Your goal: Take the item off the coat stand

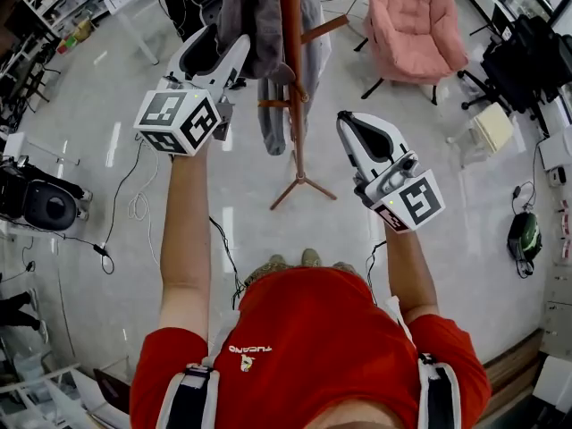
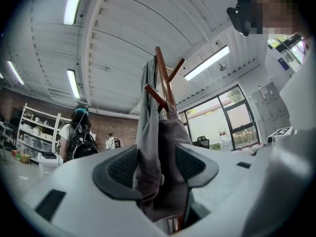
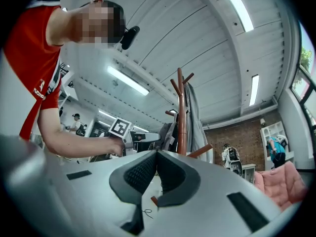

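Observation:
A wooden coat stand (image 1: pixel 292 79) rises in front of me with grey garments on its pegs. My left gripper (image 1: pixel 225 47) is raised to the dark grey garment (image 1: pixel 250 21) on the stand's left side. In the left gripper view the jaws (image 2: pixel 157 167) stand wide, and a fold of that garment (image 2: pixel 148 132) hangs between the pads without being pinched. A paler grey-blue garment (image 1: pixel 273 119) hangs lower on the pole. My right gripper (image 1: pixel 345 121) is held to the right of the pole, clear of the clothes. Its pads (image 3: pixel 157 154) meet with nothing between them.
The stand's three feet (image 1: pixel 302 186) spread on the glossy floor just ahead of my shoes. A pink armchair (image 1: pixel 413 21) stands at the back right, black chairs (image 1: pixel 527 61) beyond it. A black device (image 1: pixel 40 199) and loose cables lie at the left. People (image 2: pixel 79 137) stand by distant shelves.

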